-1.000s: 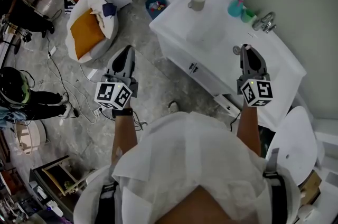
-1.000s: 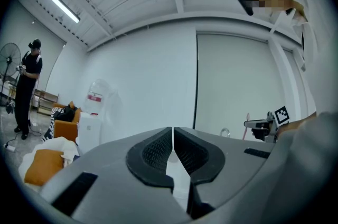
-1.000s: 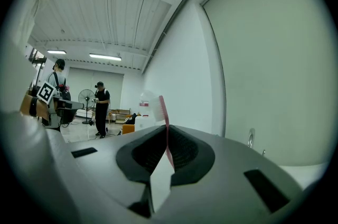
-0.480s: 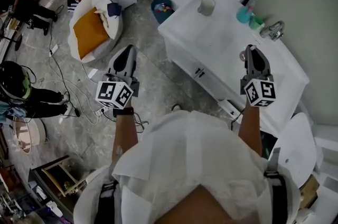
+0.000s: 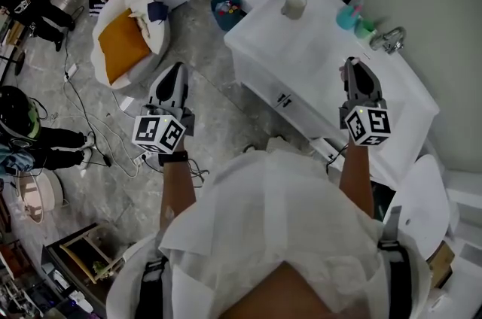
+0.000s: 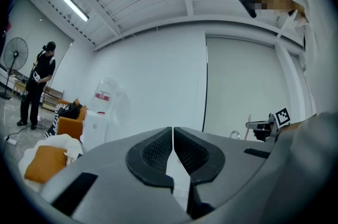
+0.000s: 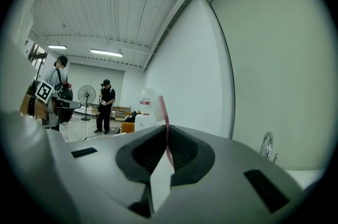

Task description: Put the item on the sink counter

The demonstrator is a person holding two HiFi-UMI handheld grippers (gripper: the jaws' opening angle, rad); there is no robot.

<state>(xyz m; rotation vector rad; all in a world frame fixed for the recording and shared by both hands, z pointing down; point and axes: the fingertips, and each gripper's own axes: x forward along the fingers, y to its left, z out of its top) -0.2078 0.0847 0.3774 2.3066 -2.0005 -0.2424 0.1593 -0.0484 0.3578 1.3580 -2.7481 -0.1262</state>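
The right gripper (image 5: 351, 71) hangs over the white sink tabletop (image 5: 301, 54) in the right half of the head view, above its front part. In the right gripper view its jaws are clamped on a pink toothbrush (image 7: 165, 121), which stands nearly upright between them. The bristled head sticks up above the jaws at the centre of that frame, so the toothbrush is held in the air and not lying on the tabletop. Toward the upper right of the head view, a faucet (image 5: 389, 40) sits at the tabletop's far edge, with a teal container (image 5: 347, 17) just beside it. A pale cup (image 5: 294, 6) stands well apart, near the far left corner. The left gripper (image 5: 175, 72) is at centre left of the head view, over the grey marbled floor (image 5: 218, 114). Its jaws are pressed together with nothing between them.
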